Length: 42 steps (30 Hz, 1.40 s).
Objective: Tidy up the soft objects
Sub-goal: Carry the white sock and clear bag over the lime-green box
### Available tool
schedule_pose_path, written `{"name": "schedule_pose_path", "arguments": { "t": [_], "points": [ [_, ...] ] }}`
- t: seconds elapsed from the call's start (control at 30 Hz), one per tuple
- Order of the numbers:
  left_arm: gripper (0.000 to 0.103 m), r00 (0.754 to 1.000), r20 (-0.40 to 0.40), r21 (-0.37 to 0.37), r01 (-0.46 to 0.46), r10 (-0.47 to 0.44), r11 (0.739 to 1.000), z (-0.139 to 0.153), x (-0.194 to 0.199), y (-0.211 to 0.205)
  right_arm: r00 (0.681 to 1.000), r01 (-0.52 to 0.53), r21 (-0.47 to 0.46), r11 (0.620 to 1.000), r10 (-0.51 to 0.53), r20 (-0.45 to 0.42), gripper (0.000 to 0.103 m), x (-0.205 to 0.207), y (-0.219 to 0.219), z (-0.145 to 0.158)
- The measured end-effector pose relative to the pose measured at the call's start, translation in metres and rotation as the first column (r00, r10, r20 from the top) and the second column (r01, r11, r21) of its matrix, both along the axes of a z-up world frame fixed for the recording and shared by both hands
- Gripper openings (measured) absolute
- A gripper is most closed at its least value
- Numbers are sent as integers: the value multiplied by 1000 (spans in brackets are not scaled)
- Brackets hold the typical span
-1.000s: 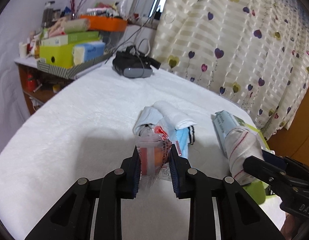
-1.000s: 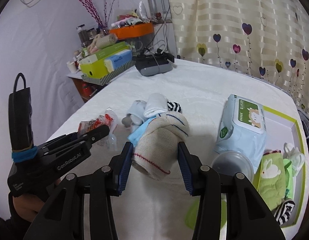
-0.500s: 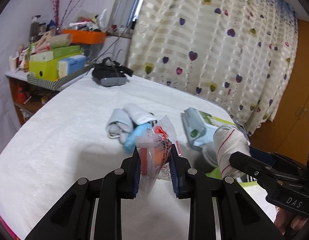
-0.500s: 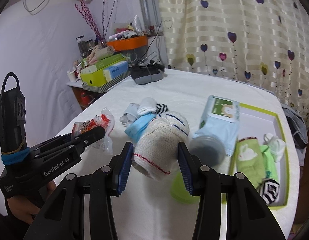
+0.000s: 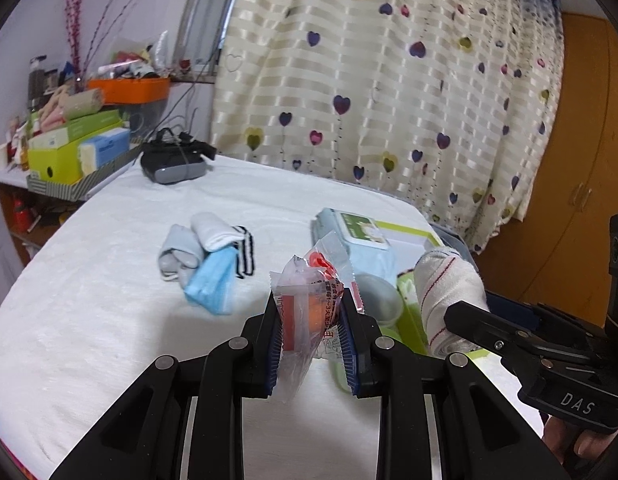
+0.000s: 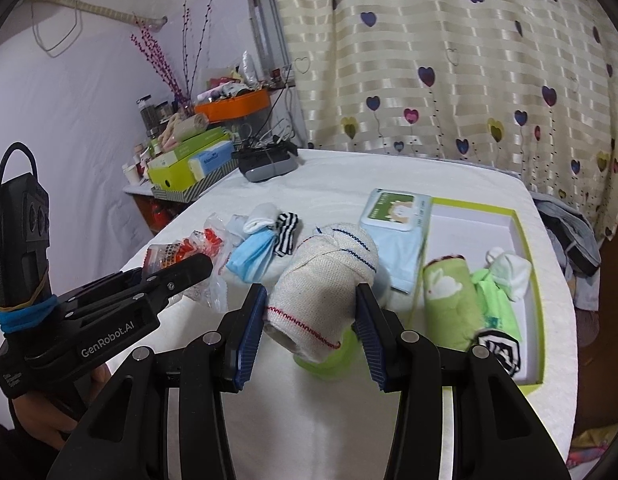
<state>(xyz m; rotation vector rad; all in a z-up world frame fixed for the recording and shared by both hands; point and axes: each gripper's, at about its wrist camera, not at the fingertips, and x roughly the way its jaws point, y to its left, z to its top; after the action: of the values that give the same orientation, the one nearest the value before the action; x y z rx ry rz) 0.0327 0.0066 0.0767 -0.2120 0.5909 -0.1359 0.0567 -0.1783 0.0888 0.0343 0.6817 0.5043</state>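
Mid-carry, by the look of it: both loads lifted off the white surface (image 6: 341,184) and headed for the green-rimmed tray (image 6: 537,280) at the right of the right wrist view. Left claw (image 5: 311,320) clamped on a crinkly clear packet (image 5: 309,300) with orange and red inside, low centre of the left wrist view. Right claw (image 6: 311,312) clamped on a rolled white cloth (image 6: 321,284) with red and blue stitching, centre of its own frame, above a green cup (image 6: 329,360). Next, probably: bring the roll over the bare white part of the tray, beyond the green rabbit towel (image 6: 449,300) and small socks (image 6: 509,268), lower, then part the jaws. Left on the surface, mid-frame to the left: a blue mask (image 6: 253,256) touching a sock pile (image 6: 269,220), with a wipes pack (image 6: 397,216) leaning over the tray's near edge.
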Motion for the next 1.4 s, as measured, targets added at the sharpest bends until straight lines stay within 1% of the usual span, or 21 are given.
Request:
{"name": "schedule_pose_path", "arguments": {
  "t": [0.43, 0.77, 1.4],
  "points": [
    [24, 998, -2, 31, 65, -65, 997, 4, -1, -41, 999, 54, 33, 998, -54, 0, 46, -9, -38, -2],
    [24, 993, -5, 39, 121, -121, 992, 7, 1, -67, 995, 103, 48, 994, -103, 2, 46, -12, -67, 0],
    [24, 973, -13, 71, 230, -229, 971, 12, 12, -117, 983, 186, 48, 981, -186, -8, 46, -11, -112, 0]
  ]
}}
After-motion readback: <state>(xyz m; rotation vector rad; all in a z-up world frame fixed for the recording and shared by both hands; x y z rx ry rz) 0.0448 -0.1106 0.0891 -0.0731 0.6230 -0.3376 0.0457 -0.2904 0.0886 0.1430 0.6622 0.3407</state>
